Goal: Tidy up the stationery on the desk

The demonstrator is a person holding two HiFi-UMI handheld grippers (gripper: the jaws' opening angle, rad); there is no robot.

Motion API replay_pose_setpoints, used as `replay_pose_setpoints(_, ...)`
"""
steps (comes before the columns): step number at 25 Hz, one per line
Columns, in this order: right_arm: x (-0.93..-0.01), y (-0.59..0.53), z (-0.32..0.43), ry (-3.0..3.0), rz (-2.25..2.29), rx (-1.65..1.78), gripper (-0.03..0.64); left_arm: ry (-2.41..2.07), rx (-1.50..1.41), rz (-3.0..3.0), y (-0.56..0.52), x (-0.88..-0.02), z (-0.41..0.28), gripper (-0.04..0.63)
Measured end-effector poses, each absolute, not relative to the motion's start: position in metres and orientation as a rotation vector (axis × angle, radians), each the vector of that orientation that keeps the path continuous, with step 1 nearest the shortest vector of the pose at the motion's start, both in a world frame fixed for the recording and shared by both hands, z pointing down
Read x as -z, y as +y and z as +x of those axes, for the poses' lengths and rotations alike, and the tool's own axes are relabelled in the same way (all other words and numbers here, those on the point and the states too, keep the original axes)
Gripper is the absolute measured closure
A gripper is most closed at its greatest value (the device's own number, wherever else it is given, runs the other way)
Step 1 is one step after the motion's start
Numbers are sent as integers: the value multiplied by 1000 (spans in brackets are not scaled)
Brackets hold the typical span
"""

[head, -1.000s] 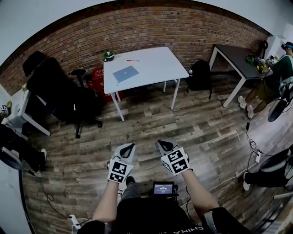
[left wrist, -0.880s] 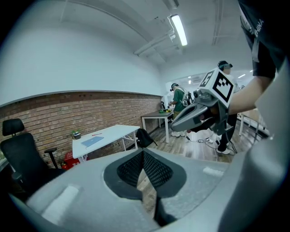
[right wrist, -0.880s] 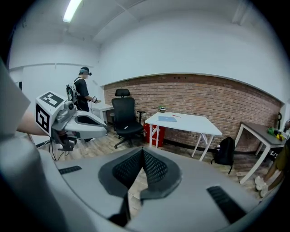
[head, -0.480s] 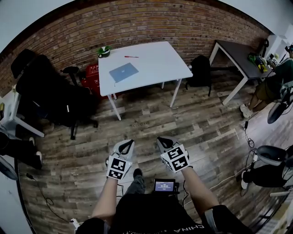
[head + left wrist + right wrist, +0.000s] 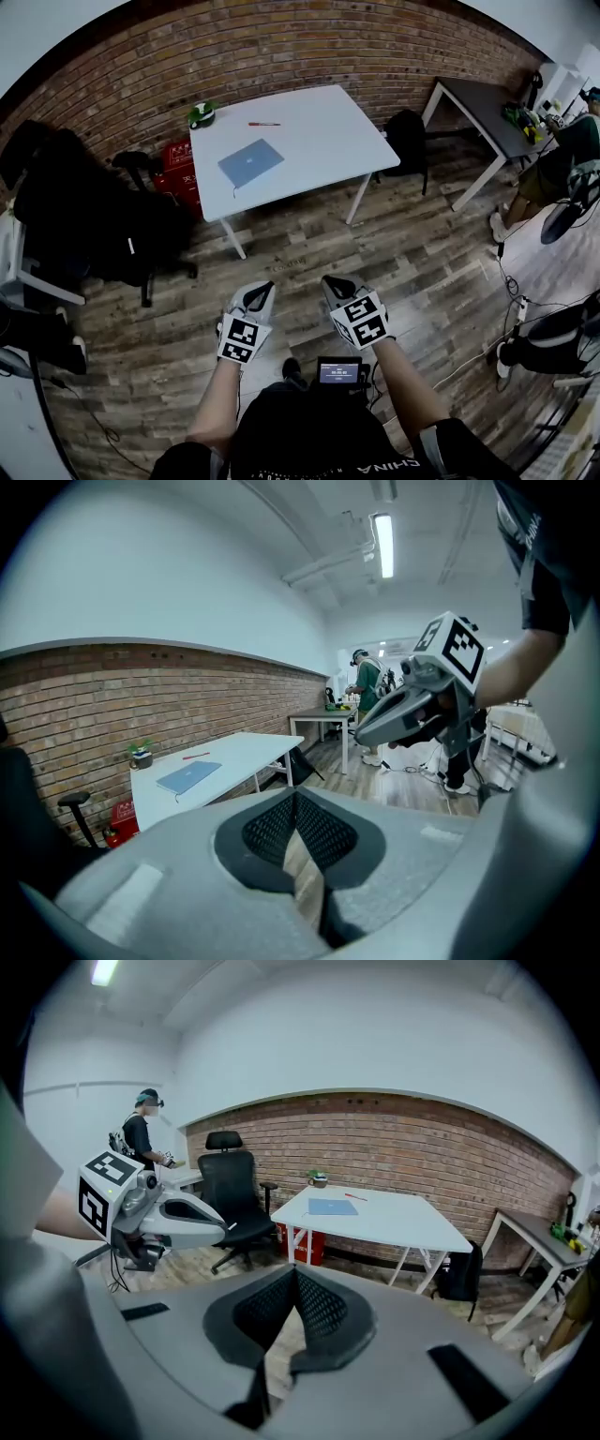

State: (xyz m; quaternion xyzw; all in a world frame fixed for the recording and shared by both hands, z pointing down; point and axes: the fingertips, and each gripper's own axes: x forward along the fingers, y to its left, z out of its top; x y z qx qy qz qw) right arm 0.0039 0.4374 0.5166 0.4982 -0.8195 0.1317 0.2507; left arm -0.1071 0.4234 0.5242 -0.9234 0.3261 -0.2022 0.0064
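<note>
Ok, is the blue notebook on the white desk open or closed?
Closed: the blue notebook lies flat on the white desk, one plain cover showing, no pages spread.

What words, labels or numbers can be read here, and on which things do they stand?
"CHINA": on the person's black shirt, upside down, at the head view's bottom edge.
Red crate: white print, too small to read.
Small screen: figures too blurred to read.
Cubes on the left gripper and right gripper: square markers only, no words.
</note>
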Motion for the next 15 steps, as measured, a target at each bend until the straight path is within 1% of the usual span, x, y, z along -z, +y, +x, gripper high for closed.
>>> replay_pose_setpoints(15,-534,325,24,-2237,1344,-403,608,988,679,-2919,318,-544,-79,589)
